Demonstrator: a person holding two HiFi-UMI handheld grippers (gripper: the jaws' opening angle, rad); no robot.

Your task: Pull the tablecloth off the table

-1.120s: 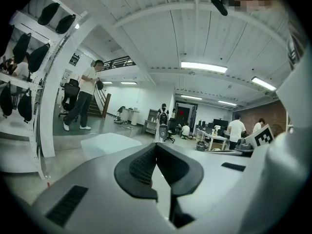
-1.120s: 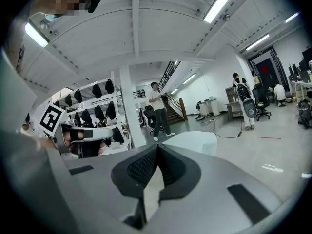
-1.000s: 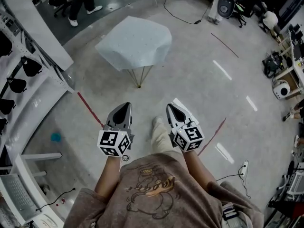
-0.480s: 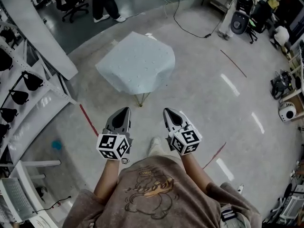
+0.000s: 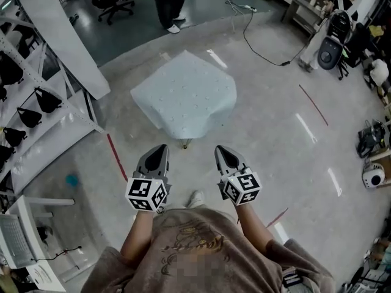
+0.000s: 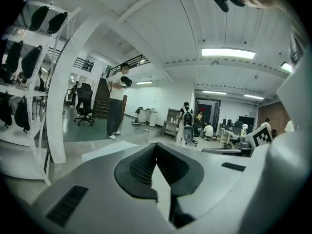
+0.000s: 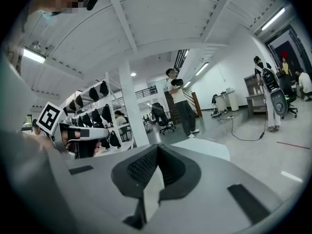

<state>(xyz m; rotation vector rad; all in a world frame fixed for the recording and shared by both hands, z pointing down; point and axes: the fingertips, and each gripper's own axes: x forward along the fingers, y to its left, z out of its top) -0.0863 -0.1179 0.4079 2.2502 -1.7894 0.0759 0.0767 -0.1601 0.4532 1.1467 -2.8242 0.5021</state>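
One pale blue dotted tablecloth [image 5: 183,96], draped with corners hanging, left claw [image 5: 160,149] and right claw [image 5: 222,151] closed, empty

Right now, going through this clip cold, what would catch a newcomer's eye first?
The pale blue tablecloth draped over a small table in the middle of the grey floor stands out first. Nearer the camera, the left gripper and right gripper point toward it, both shut, empty and apart from the cloth. A bystander's legs stand beyond the table.
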